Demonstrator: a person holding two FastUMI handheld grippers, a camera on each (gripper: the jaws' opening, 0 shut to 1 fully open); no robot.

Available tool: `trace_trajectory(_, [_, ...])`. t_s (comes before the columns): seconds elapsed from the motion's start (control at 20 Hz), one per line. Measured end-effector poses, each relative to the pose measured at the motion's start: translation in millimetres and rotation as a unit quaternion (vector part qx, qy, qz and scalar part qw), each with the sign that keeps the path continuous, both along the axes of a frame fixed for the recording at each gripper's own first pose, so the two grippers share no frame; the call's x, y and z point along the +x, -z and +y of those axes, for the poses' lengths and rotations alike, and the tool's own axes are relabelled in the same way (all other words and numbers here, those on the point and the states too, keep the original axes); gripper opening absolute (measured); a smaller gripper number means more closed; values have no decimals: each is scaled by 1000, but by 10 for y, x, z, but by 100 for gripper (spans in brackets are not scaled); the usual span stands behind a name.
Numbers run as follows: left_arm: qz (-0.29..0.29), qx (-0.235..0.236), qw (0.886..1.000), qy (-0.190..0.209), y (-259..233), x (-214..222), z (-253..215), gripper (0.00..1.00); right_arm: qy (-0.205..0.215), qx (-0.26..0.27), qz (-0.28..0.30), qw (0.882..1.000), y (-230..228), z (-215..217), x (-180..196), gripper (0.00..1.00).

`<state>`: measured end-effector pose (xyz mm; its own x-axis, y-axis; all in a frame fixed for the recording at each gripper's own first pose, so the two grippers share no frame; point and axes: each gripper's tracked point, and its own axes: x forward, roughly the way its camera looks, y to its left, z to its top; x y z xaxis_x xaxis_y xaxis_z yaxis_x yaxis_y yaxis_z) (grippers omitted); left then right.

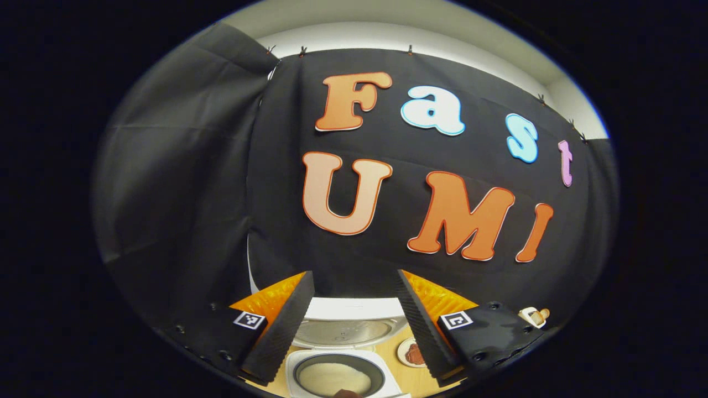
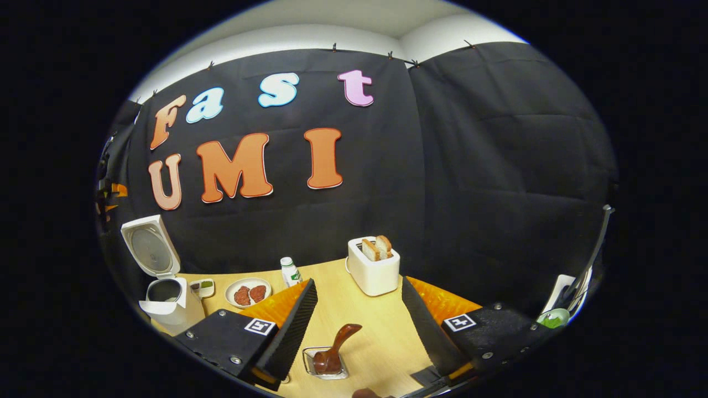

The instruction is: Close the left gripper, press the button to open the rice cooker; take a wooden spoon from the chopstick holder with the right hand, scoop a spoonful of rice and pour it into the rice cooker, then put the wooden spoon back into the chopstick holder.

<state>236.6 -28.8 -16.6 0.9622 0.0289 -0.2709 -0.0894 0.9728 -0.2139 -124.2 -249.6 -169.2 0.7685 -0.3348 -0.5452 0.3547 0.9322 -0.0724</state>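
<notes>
The white rice cooker (image 1: 345, 331) stands open just below my left gripper (image 1: 354, 273), lid tipped back, with pale rice in its inner pot (image 1: 334, 378). The left gripper's fingers are spread wide and hold nothing. In the right gripper view the same cooker (image 2: 166, 301) is at the far left of the table with its lid (image 2: 149, 246) upright. A brown wooden spoon (image 2: 337, 345) stands tilted in a small clear holder (image 2: 326, 367) close in front of my right gripper (image 2: 359, 280). That gripper is open, its fingers on either side of the spoon without touching it.
On the wooden table (image 2: 381, 331) are a plate of meat (image 2: 249, 293), a small dish (image 2: 202, 286), a white bottle (image 2: 289, 271) and a white toaster with bread (image 2: 373, 268). A green bowl (image 2: 553, 318) and a utensil rack (image 2: 572, 287) are at the far right.
</notes>
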Motion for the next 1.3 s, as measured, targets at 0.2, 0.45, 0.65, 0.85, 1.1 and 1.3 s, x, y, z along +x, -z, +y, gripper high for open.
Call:
trace_trajectory(0.2, [55, -1, 999, -3, 210, 498, 50, 100, -6, -33, 2, 999, -171, 29, -81, 95])
trace_trajectory(0.45, [147, 29, 989, -9, 670, 820, 47, 99, -18, -52, -2, 999, -275, 44, -50, 95])
trace_trajectory(0.65, [267, 44, 963, -7, 1239, 745, -45, 100, -25, -52, -13, 998, -295, 33, 24, 95])
trace_trajectory(0.85, [343, 39, 938, 37, 1437, 521, -187, 100, -37, -48, -15, 998, -237, 39, 65, 95])
trace_trajectory(1.1, [444, -9, 894, 58, 1894, -196, -380, 100, -55, -37, -7, 998, -78, 91, 121, 95])
trace_trajectory(1.3, [499, 14, 862, 84, 2213, -772, -510, 100, -77, -30, -8, 997, 6, 160, 256, 95])
